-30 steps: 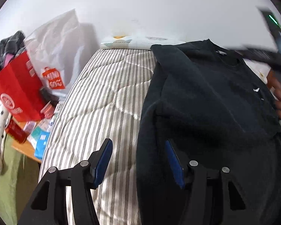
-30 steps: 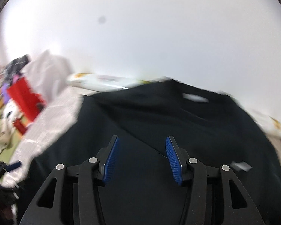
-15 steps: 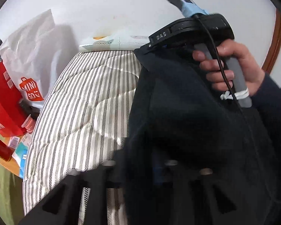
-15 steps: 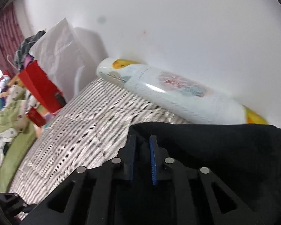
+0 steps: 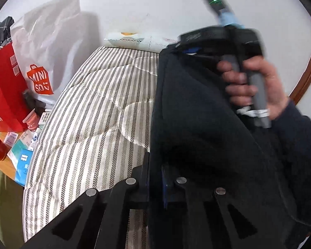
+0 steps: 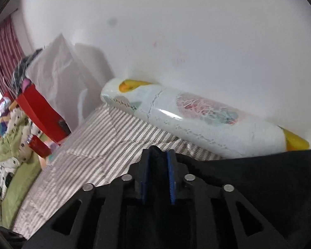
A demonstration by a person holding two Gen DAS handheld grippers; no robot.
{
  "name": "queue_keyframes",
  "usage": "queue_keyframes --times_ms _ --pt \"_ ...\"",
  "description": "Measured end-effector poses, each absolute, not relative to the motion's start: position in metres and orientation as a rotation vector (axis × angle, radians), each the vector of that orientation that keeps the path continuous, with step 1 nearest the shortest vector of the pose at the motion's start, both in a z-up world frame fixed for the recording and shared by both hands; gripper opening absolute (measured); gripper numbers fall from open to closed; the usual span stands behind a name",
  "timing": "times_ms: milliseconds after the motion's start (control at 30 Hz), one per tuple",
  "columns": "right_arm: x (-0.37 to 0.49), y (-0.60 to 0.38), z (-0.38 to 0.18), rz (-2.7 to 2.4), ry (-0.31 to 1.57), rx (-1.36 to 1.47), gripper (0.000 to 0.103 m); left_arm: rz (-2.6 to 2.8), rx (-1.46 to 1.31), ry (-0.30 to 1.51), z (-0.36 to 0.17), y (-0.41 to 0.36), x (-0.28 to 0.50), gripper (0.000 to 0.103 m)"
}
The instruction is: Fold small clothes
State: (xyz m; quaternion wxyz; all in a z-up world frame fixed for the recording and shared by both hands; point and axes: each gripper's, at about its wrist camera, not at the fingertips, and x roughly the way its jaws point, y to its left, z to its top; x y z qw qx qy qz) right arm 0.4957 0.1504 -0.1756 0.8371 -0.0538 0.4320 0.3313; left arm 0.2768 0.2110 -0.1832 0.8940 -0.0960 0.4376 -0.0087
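A black sweatshirt [image 5: 207, 137] hangs lifted above the striped mattress [image 5: 97, 112]. My left gripper [image 5: 155, 178] is shut on its near left edge. My right gripper [image 6: 157, 176] is shut on the far edge of the sweatshirt [image 6: 259, 178]; it also shows in the left wrist view [image 5: 188, 49], held by a hand. The cloth stretches between the two grippers and hides the mattress on the right.
A pale printed package [image 6: 197, 122] lies along the white wall at the mattress head. A white Miniso bag [image 5: 45, 47], a red bag [image 5: 4, 87] and small boxes [image 5: 20, 157] stand left of the mattress. A green spotted blanket [image 6: 12, 161] lies further left.
Both grippers were open a second ago and have shut on the sweatshirt's edges. The sweatshirt has been lifted off the mattress, and the right gripper moved to its far corner.
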Motion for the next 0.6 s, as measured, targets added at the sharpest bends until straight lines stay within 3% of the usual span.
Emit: queue_keyframes --times_ms 200,333,400,600 --pt "0.449 0.061 -0.131 0.543 0.826 -0.146 0.047 -0.033 -0.250 0.868 -0.173 0.213 0.266 0.048" --pt "0.408 -0.039 -0.125 0.375 0.832 -0.142 0.052 -0.012 -0.238 0.846 -0.168 0.208 0.278 0.048" --pt "0.384 -0.095 -0.130 0.260 0.845 -0.141 0.067 0.031 -0.205 0.846 -0.171 0.206 0.288 0.048" --pt "0.328 -0.220 -0.167 -0.001 0.973 -0.112 0.068 0.073 -0.172 0.903 -0.183 0.200 0.299 0.052"
